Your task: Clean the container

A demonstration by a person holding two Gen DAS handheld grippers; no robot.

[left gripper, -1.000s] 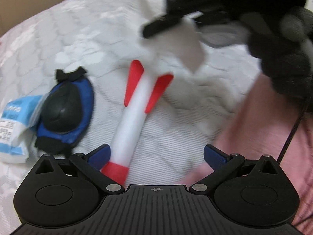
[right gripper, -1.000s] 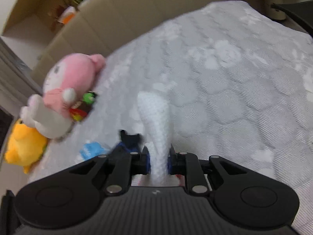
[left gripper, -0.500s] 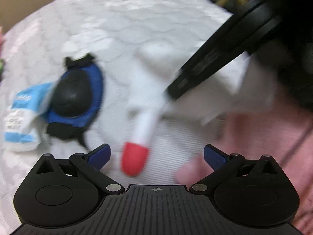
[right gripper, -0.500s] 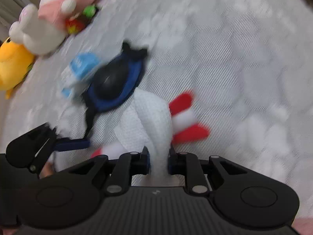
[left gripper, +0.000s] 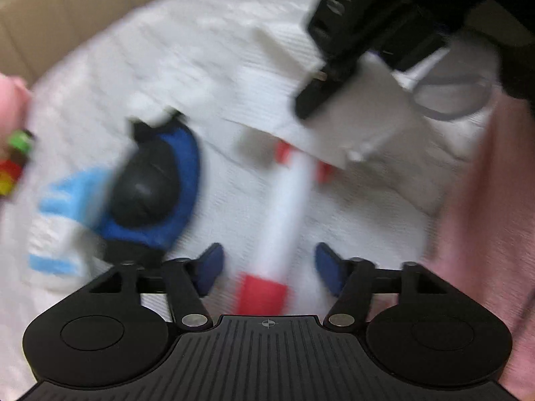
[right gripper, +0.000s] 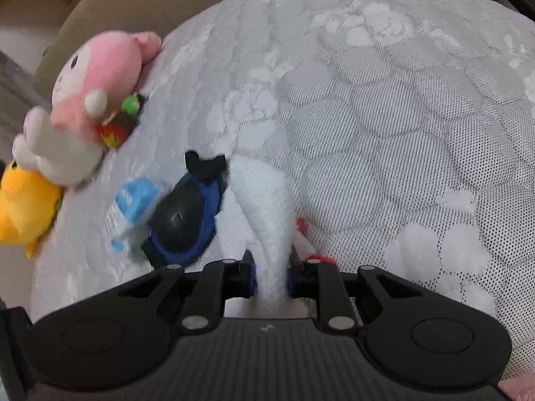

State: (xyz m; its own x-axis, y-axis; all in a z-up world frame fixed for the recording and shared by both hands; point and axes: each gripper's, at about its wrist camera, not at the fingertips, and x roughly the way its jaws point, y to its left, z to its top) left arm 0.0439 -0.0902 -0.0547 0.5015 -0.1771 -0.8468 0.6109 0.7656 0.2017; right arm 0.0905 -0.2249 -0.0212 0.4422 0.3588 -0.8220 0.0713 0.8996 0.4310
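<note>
Right gripper [right gripper: 271, 274]: jaws closed on a white cloth [right gripper: 264, 220], which rises between the fingers and drapes forward over the bed [right gripper: 384, 107]. Left gripper [left gripper: 267, 267]: jaws apart, blue pads [left gripper: 209, 267] either side of a white tube [left gripper: 284, 214] without touching it. The tube has a red cap [left gripper: 262, 294] at its near end and red fins at the far end; it lies flat on the quilted cover, pointing away from the left camera, its far end covered by the cloth. Just left of the tube lies a blue-and-black pad [right gripper: 182, 220], with a light-blue packet [right gripper: 132, 210] touching its left side. Pink plush [right gripper: 97, 100] and yellow plush [right gripper: 23, 210] crowd the bed's left edge against a tan headboard [right gripper: 167, 3]. Open cover extends right and far of the cloth to the bed's far edge. Pink fabric [left gripper: 485, 217] borders the right side in the left view, which is blurred.
</note>
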